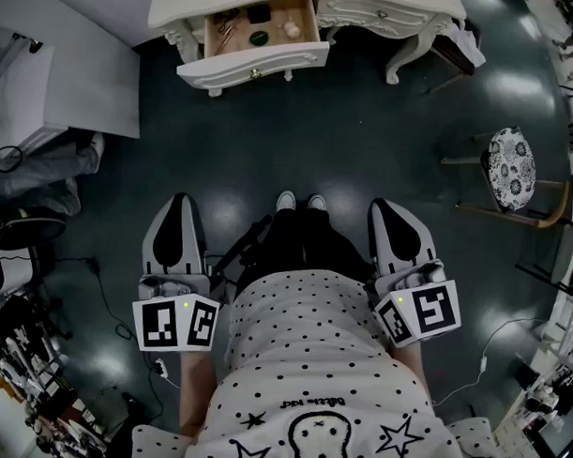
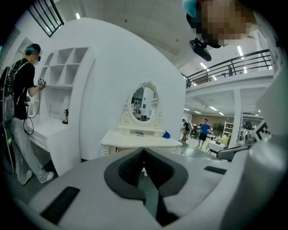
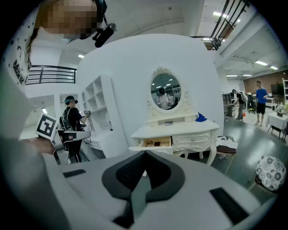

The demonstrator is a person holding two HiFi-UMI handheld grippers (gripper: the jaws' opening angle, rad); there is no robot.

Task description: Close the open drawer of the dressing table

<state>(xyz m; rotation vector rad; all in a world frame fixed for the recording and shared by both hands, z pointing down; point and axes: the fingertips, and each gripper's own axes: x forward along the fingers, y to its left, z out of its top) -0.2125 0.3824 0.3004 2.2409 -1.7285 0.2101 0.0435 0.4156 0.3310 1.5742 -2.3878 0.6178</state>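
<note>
The white dressing table [image 1: 369, 6] stands at the top of the head view, some way ahead of the person's shoes. Its left drawer [image 1: 255, 64] is pulled out, with small items lying inside. In the right gripper view the open drawer [image 3: 155, 143] shows under the oval mirror. The left gripper view shows the dressing table [image 2: 139, 139], but its jaws hide the drawer. My left gripper [image 1: 181, 199] [image 2: 144, 150] and right gripper [image 1: 379, 205] [image 3: 145, 153] are held low near the person's body, far from the table. Both are shut and hold nothing.
A stool with a patterned cushion [image 1: 510, 165] stands on the dark floor at the right. A chair [image 1: 457, 46] sits by the table's right legs. A white desk [image 1: 76, 75] and cables lie at the left. A person [image 2: 22, 99] stands by white shelves.
</note>
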